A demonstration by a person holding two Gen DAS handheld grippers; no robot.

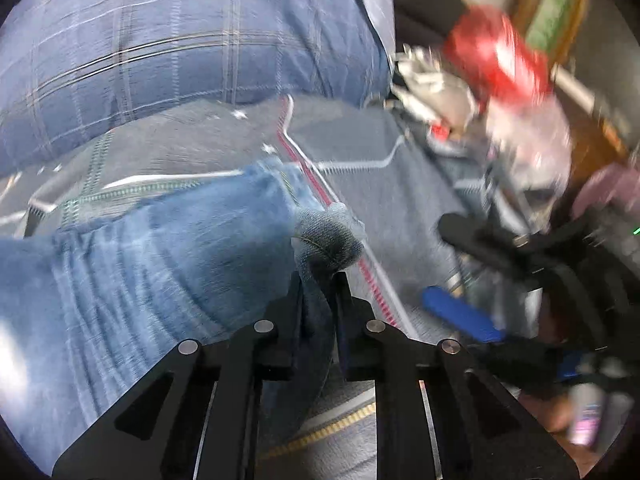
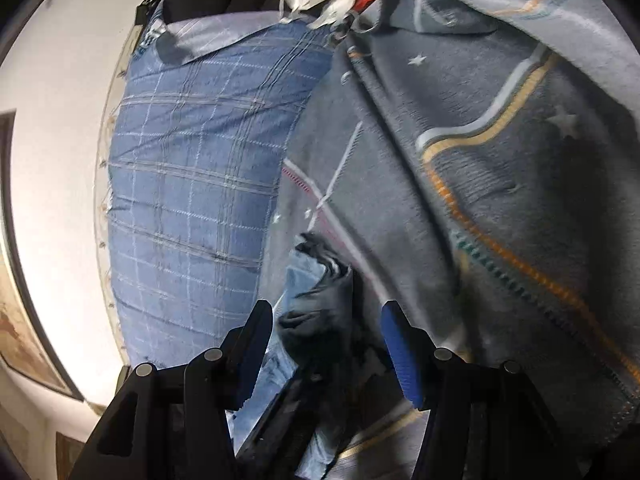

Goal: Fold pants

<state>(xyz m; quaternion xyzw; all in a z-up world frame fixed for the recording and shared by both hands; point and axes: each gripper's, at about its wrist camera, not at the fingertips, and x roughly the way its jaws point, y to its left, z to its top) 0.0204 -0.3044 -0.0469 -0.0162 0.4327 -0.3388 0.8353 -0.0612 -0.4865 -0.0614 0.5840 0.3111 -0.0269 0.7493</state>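
Light blue jeans (image 1: pixel 140 264) lie on a grey patterned blanket (image 1: pixel 360 152). My left gripper (image 1: pixel 318 284) is shut on a bunched end of the jeans and holds it up a little. The right gripper (image 1: pixel 460 312), with blue pads, shows at the right of the left wrist view. In the right wrist view my right gripper (image 2: pixel 326 320) is open, its fingers on either side of a crumpled end of the jeans (image 2: pixel 316 304), not closed on it. The left gripper's black body sits just below that cloth.
A blue plaid pillow (image 1: pixel 180 40) lies at the head of the blanket; it also shows in the right wrist view (image 2: pixel 192 184). A red object (image 1: pixel 492 60) and clutter sit at the far right. A pale wall (image 2: pixel 52 120) is left of the pillow.
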